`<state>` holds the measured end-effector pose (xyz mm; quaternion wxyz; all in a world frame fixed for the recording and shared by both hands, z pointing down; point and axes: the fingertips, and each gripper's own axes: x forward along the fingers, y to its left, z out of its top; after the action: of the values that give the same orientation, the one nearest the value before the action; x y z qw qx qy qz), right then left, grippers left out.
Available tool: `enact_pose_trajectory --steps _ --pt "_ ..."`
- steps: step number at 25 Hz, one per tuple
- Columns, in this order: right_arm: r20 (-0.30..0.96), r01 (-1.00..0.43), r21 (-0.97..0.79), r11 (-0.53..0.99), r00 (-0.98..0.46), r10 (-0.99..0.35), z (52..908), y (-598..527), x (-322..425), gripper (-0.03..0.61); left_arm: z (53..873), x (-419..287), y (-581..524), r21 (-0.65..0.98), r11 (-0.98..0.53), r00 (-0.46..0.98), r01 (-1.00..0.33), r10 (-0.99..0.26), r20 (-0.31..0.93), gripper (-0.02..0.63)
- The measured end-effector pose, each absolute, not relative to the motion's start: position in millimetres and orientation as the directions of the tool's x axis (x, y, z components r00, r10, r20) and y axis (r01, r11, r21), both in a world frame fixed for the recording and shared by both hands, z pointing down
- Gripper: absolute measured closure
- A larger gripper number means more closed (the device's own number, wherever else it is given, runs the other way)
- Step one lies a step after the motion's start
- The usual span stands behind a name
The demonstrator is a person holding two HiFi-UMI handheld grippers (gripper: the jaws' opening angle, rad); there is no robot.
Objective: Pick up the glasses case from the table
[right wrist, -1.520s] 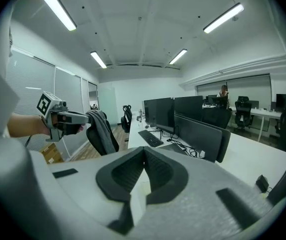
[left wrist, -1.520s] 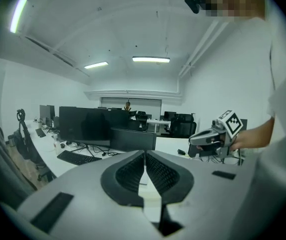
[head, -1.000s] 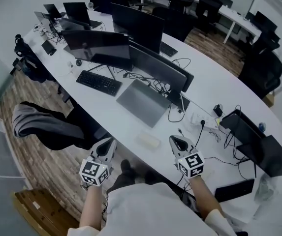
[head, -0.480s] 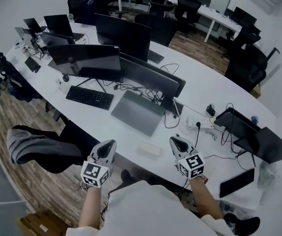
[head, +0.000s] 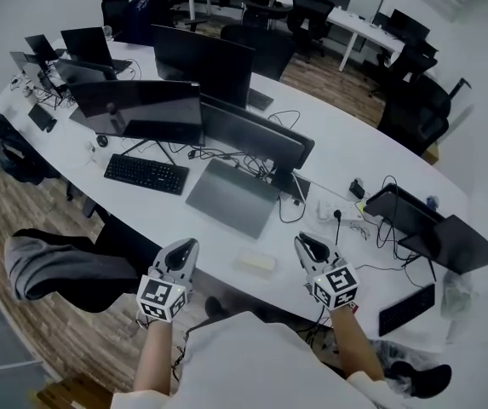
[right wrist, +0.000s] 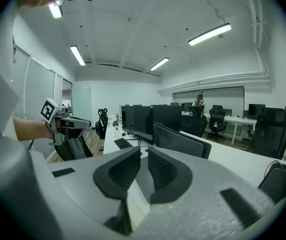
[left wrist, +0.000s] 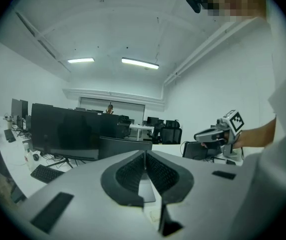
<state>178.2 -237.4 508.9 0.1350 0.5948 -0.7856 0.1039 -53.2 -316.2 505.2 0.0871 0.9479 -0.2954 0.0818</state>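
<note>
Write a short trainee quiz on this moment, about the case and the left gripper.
1. True or false: the left gripper holds the case.
2. Where on the table does the case lie? A. by the near edge, in front of the person. B. by the far edge. C. under a monitor.
3. Name the flat grey thing just beyond the case.

Key
1. False: its fingers are together with nothing between them, and the case lies on the table.
2. A.
3. A closed laptop.

No readable text, brand, number; only black-white square markers on left tool (head: 184,250), right tool (head: 306,244) cubes.
</note>
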Motion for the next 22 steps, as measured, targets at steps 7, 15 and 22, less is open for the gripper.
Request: enact_pose_trajectory --steps 7,15,22 --pt "0.326 -0.952 0.011 0.305 -0.285 -0.901 499.3 -233.5 169.4 0.28 503.6 -52.9 -318.6 0.133 -0.816 0.823 -0.563 -0.538 0.181 0.604" --pt "0.364 -0.943 0.037 0.33 -0.295 -0.883 507.8 -238.8 162.4 0.227 515.6 -57.3 -322.0 0.152 -0.809 0.82 -0.568 -0.54 0.19 0.604" --pt "0.461 -0.919 0.031 0.393 -0.336 -0.822 536.0 -241.1 154.3 0.224 529.6 -53.5 -325.5 0.17 -0.812 0.826 -0.558 -0.525 0.206 0.604"
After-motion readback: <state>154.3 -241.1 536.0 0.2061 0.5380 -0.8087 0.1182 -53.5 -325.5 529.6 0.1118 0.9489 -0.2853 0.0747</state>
